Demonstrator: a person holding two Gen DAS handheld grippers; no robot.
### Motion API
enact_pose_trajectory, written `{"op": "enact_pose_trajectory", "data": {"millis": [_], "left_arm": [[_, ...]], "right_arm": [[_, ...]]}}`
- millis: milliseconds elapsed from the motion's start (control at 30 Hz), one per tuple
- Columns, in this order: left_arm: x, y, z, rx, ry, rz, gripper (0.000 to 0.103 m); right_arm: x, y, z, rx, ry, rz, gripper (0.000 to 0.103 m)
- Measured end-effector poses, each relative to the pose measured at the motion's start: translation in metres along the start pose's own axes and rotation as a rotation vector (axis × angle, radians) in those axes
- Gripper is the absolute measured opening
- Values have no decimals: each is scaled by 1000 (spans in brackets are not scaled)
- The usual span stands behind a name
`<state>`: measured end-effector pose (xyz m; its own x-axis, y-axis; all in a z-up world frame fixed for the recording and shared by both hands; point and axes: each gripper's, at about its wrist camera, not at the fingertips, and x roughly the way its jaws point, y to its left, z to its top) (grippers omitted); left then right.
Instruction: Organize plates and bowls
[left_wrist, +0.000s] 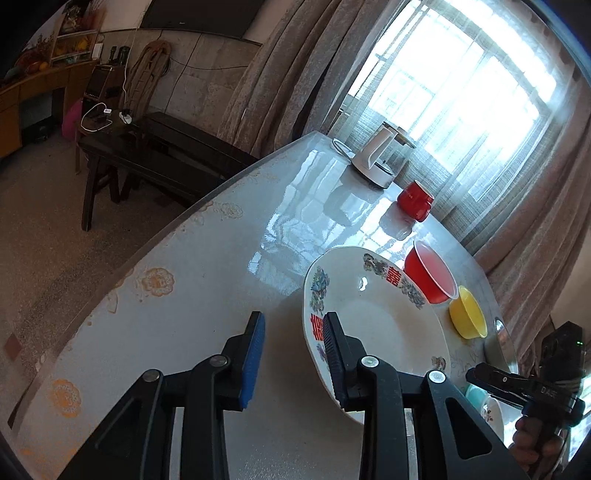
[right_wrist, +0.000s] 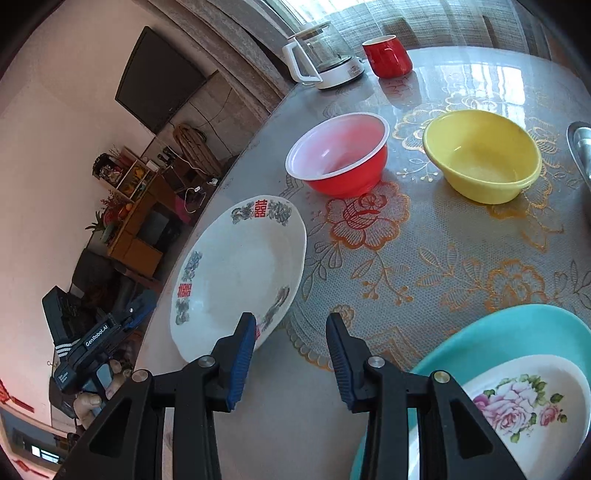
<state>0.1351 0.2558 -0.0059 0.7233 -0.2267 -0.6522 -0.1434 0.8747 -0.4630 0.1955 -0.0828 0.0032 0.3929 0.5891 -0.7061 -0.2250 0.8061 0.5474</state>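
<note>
A white plate with red characters and floral rim (left_wrist: 384, 325) lies on the table; it also shows in the right wrist view (right_wrist: 240, 273). My left gripper (left_wrist: 293, 328) is open, its right finger over the plate's near rim. My right gripper (right_wrist: 291, 325) is open and empty, its left finger just over the plate's near edge. A red bowl (right_wrist: 338, 153) and a yellow bowl (right_wrist: 484, 155) stand beyond the plate. A teal plate (right_wrist: 517, 332) with a rose-patterned white plate (right_wrist: 517, 402) on it lies at the near right.
A white kettle (right_wrist: 321, 55) and a red mug (right_wrist: 388, 55) stand at the table's far end. A metal dish rim (right_wrist: 581, 147) shows at the right. The table edge (left_wrist: 155, 240) drops to the floor on the left, with a dark bench (left_wrist: 155, 162) beyond.
</note>
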Motion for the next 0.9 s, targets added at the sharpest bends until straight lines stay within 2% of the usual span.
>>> {"op": "enact_pose_trajectory", "data": {"millis": [333,533,567,600,700,900], "left_arm": [[38,-8,15,35,69,-28,31],[59,-13,14,47,114,-37,23],[59,-16,13,61,110,-43,19],[59,-20,12,80,103,-28,19],[55,-23,6,93,99,-17,19],[40,-29,-12,111,118,-3,19]], "right_arm": [[38,-2,27,67,27,11,40],[57,0,30,47,53,35,40],[60,0,30,45,60,43,37],[62,1,30,41,64,42,28],[62,3,27,16,62,11,22],[53,2,19,1,80,-3,24]]}}
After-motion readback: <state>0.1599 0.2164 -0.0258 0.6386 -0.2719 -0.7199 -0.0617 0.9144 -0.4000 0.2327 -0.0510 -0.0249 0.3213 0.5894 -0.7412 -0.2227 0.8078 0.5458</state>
